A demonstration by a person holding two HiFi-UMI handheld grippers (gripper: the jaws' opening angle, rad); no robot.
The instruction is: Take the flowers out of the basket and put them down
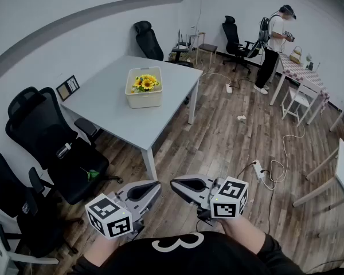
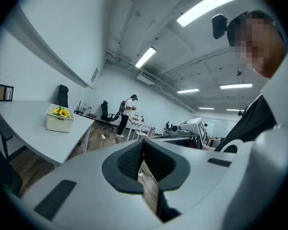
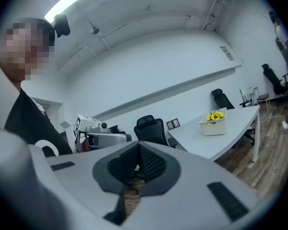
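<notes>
Okay, I have both tools low in front of my torso, well apart from the table. My left gripper (image 1: 152, 189) has its dark ribbed pads pressed together with nothing between them, and its own view (image 2: 143, 147) shows only floor behind the tips. My right gripper (image 1: 180, 188) is the same: jaws closed, empty, tips meeting (image 3: 137, 150). The two noses point at each other, just beside one another, above the wooden plank floor (image 1: 229, 142).

Across the room, the bunch of yellow sunflowers (image 1: 145, 82) sits inside the white rectangular plastic basket (image 1: 144, 98). That basket stands upright near the middle of the light grey tabletop (image 1: 109, 110), a little toward its far right edge. Black office chairs (image 1: 51, 148) stand along the table's left edge. A person in a white shirt (image 1: 273, 42) stands at a far table.
</notes>
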